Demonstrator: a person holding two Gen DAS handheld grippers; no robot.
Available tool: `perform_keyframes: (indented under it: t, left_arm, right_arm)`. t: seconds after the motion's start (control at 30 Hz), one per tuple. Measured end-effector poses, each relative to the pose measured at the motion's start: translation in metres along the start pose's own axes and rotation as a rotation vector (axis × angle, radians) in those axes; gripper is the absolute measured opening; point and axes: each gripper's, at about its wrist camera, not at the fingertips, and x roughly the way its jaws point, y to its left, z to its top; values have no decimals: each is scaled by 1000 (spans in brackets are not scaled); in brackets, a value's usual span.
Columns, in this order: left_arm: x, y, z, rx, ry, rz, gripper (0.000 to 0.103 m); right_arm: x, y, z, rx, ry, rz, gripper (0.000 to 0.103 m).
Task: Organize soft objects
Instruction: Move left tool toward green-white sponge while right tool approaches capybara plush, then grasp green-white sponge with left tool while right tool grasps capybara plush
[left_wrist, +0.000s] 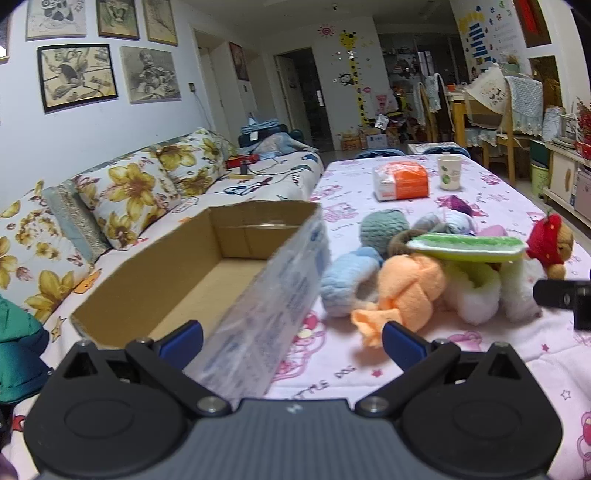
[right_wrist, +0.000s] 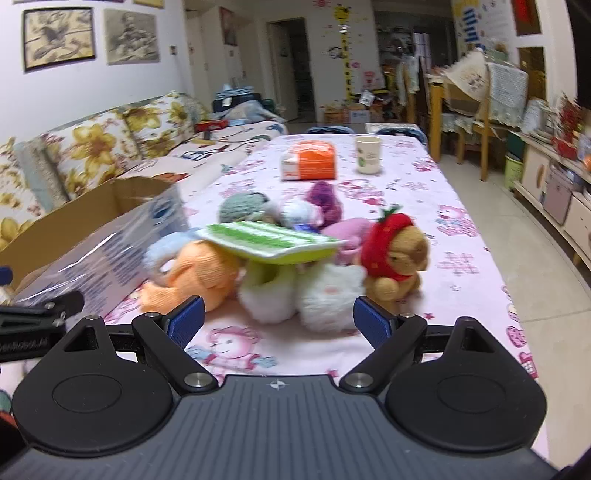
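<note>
A heap of soft toys lies on the pink tablecloth: an orange plush, a light blue one, white fluffy pieces, a green-and-white striped pad on top, yarn-like balls behind, and a brown bear in a red strawberry hood. An open cardboard box with nothing visible inside stands left of the heap. My left gripper is open, straddling the box's near right wall. My right gripper is open just before the white pieces, holding nothing.
An orange-and-white packet and a paper cup stand farther back on the table. A flowered sofa runs along the left side. Wooden chairs and a low cabinet line the right.
</note>
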Motion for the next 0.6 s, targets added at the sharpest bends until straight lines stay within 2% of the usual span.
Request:
perform_keyframes:
  t: [0.37, 0.53, 0.6]
  left_arm:
    - [11, -49, -3, 95, -33, -140, 102]
    - [18, -69, -1, 136, -55, -190, 102]
    - [21, -78, 2, 162, -74, -199, 102]
  right_arm:
    - [18, -55, 3, 154, 11, -122, 103]
    - [29, -76, 3, 213, 2, -129, 103]
    - [35, -82, 2, 245, -11, -92, 103]
